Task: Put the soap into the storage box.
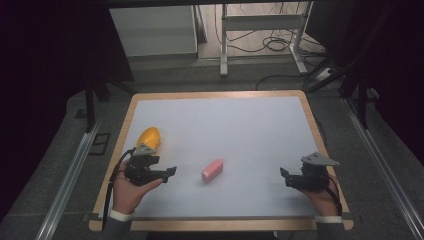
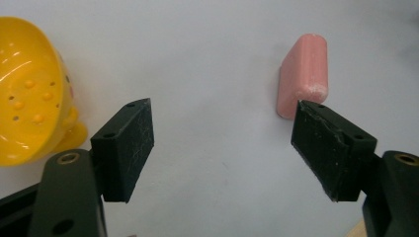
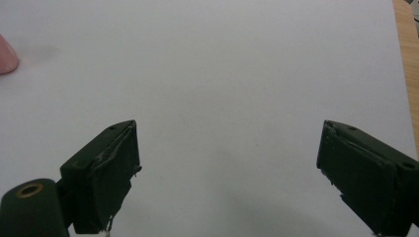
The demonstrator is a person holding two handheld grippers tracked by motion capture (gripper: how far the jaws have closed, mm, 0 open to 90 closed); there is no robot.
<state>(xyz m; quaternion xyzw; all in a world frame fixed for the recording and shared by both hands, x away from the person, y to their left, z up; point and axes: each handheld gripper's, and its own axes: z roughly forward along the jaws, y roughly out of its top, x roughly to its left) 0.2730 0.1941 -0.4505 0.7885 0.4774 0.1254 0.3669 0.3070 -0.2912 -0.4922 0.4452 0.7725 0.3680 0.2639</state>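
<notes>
where the left gripper view looks, holes inside the yellow cup [image 2: 27, 94]

The high view is dim and dark at its sides, with the white table [image 1: 240, 130] the brightest area. Both gripper views are evenly lit and slightly soft, with faint shadows.

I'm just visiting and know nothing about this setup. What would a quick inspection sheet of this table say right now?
Surface: white table top with a wooden rim, bare in the middle.
Job's things: pink block lying flat near the centre; yellow perforated bowl tipped on its side at the left.
Clutter: nothing seen.
Grippers: left gripper open, empty, near the block; right gripper open, empty.
Cables: black cable trailing from the left gripper; floor cables behind.
Surroundings: white metal frame beyond the table, dark room.
</notes>
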